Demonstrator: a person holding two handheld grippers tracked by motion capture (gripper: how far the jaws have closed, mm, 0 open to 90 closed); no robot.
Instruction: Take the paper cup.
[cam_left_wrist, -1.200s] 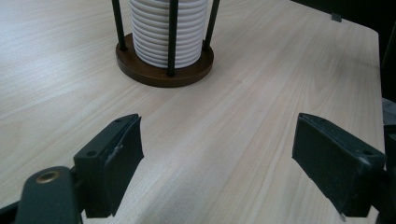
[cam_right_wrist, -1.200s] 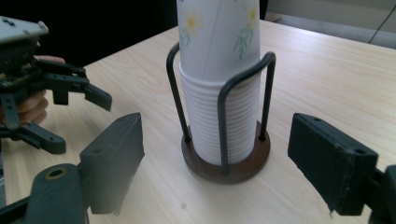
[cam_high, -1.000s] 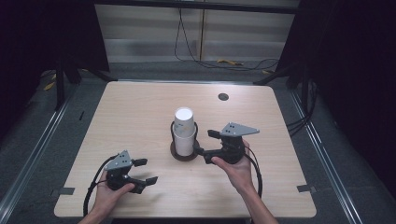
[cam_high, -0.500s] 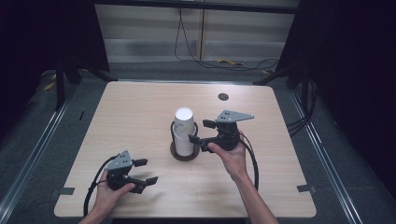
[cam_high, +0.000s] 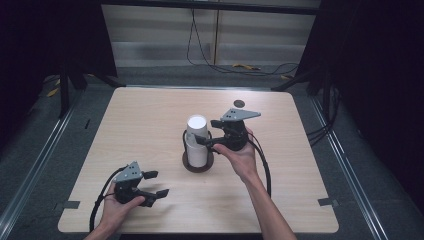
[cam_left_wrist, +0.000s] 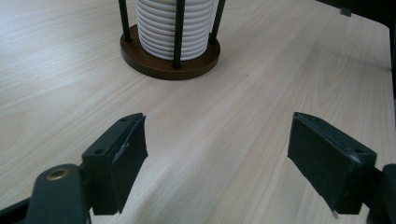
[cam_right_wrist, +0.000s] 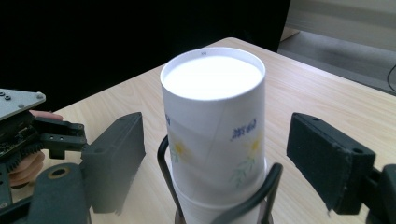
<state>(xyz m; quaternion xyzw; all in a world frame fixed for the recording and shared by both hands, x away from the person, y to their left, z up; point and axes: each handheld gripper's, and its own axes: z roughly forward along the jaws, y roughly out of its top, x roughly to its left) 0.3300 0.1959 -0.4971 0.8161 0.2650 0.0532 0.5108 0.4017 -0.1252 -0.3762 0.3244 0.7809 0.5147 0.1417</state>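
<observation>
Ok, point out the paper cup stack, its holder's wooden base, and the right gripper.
paper cup stack (cam_right_wrist: 212, 135), right gripper view, top cup's side wall
wooden base (cam_left_wrist: 161, 67), left gripper view, front rim
right gripper (cam_high: 200, 141), high view, between jaw tips

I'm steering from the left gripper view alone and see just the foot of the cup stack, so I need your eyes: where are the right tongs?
Observer: The right tongs straddle the top cup, one jaw on each side.
Operator: Are they gripping it?
Observer: No, they are open. There is a gap between each of the pads and the cup.
Operator: Any markings on that cup?
Observer: Yellow flowers and blue writing on its wall.
</observation>
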